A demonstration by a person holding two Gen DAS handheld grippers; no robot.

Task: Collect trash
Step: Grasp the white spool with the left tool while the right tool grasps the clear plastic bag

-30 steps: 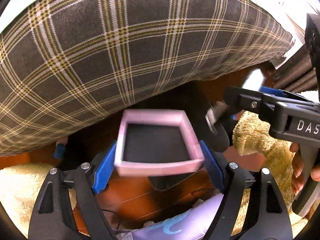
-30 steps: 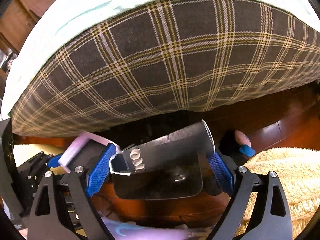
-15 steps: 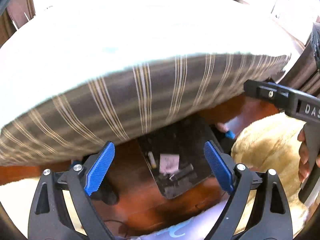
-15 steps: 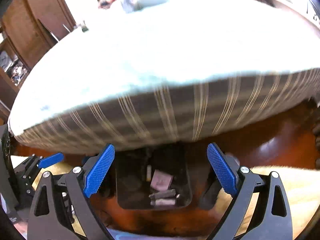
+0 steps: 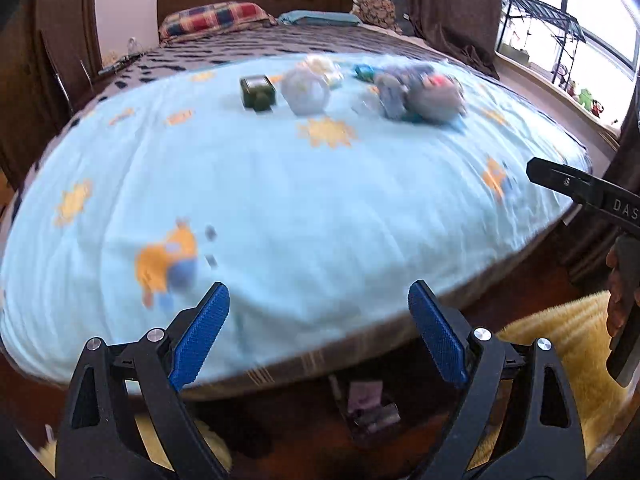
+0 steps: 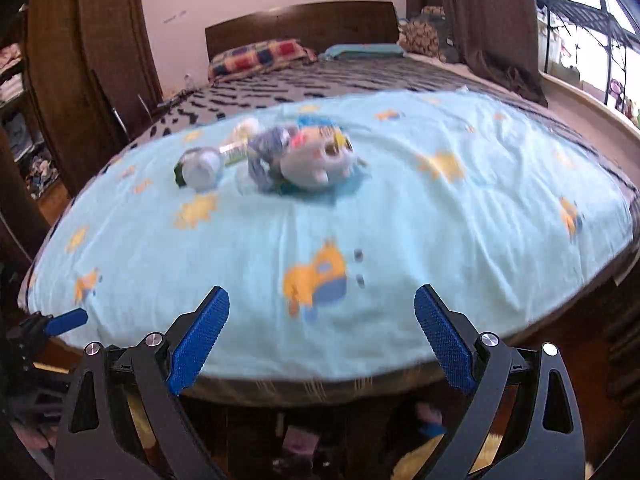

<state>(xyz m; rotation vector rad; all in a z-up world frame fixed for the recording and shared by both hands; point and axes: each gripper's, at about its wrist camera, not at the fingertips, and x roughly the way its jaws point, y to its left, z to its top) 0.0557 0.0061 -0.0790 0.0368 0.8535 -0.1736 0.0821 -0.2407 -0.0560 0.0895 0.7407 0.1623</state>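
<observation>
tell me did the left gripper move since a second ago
Yes. The left gripper rose: a second ago it faced the bed's plaid side just above the dark bin; now it looks over the light blue blanket, the bin far below.

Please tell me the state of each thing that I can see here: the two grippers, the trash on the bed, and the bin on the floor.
left gripper: open, nothing between the jaws.
right gripper: open, empty.
pile of trash: lying loose on the blue blanket, not yet collected.
dark green box: upright on the blanket.
black bin: on the floor, already holding some items.

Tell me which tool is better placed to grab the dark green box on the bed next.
Probably left: the green box shows clearly ahead of the open left tool, while in the right tool's view it's mostly hidden.
</observation>
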